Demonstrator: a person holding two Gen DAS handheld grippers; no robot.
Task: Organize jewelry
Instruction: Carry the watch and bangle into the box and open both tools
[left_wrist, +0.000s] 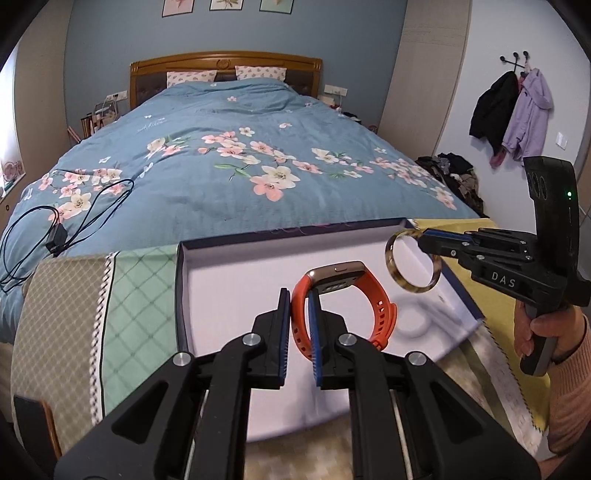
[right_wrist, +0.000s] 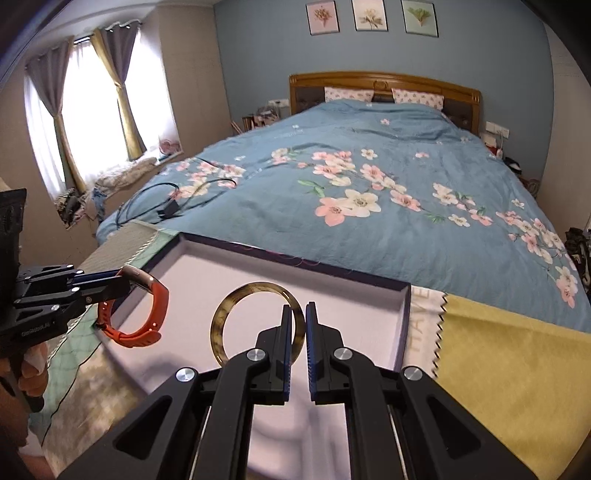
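I count one orange watch (left_wrist: 343, 314), one tortoiseshell bangle (right_wrist: 255, 321) and one shallow box (right_wrist: 369, 314). Two pillows (right_wrist: 347, 94) lie on one bed (right_wrist: 406, 192), under three framed prints (right_wrist: 369, 16). Two coats (left_wrist: 517, 110) hang on the wall.

surface: a bed (left_wrist: 229, 177) under a blue flowered quilt
on the quilt: black cable (left_wrist: 55, 225) with its adapter (near the left edge)
foot of the bed: green patterned cloth (left_wrist: 136, 295), yellow cloth (right_wrist: 509, 354), with an open shallow box (left_wrist: 221, 280) over them
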